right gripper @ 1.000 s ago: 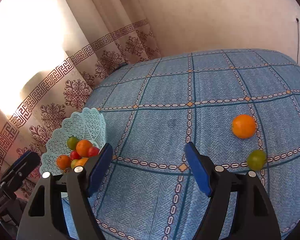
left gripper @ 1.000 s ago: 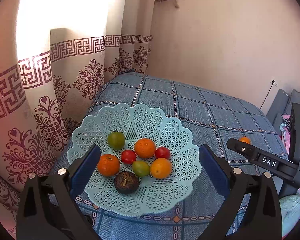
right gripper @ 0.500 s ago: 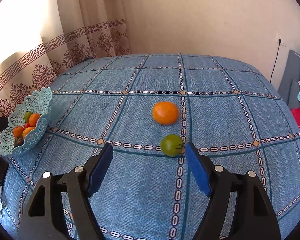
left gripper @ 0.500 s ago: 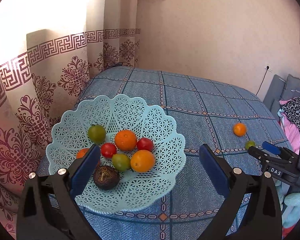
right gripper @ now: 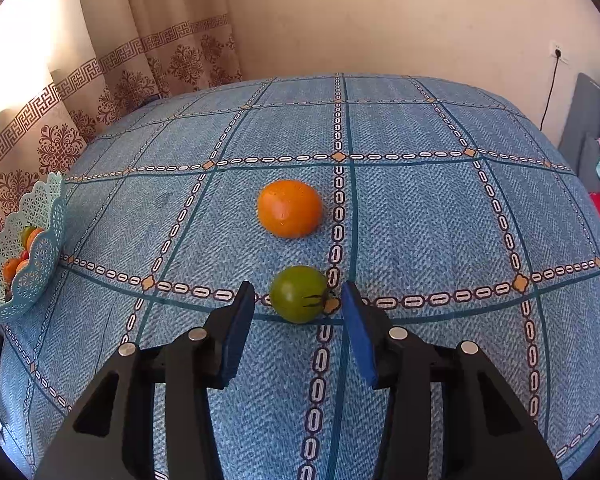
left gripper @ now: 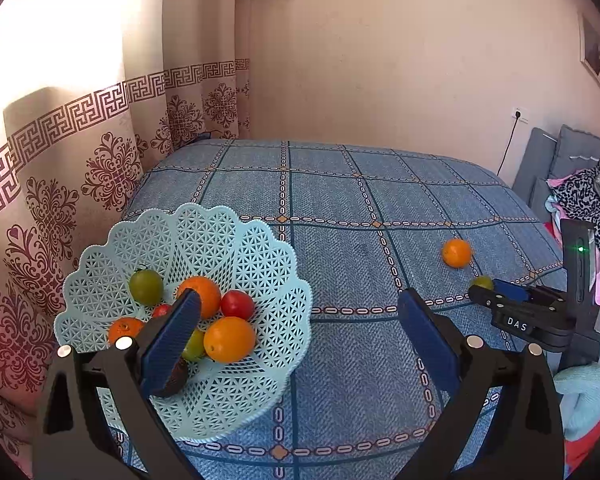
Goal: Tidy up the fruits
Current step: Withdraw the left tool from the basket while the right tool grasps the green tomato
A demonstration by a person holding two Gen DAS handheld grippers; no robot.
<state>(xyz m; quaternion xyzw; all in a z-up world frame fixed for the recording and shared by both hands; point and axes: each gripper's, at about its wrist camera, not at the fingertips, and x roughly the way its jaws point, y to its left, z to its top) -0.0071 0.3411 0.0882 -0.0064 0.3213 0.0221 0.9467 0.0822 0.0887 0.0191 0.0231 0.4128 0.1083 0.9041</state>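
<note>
My right fingers [right gripper: 298, 300] are spread to either side of the green tomato [right gripper: 299, 294], not touching it. It lies on the blue bedspread [right gripper: 420, 208], just nearer than the orange [right gripper: 290, 208]. My left fingers [left gripper: 296, 332] hang spread wide over the basket [left gripper: 260, 256], which holds oranges and tomatoes.

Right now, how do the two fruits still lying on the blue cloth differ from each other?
The orange is orange and larger; the green tomato is green, smaller and has a dark stem. The tomato sits between the open right gripper fingers; the orange lies beyond them. Both are round and outside the basket.
</note>
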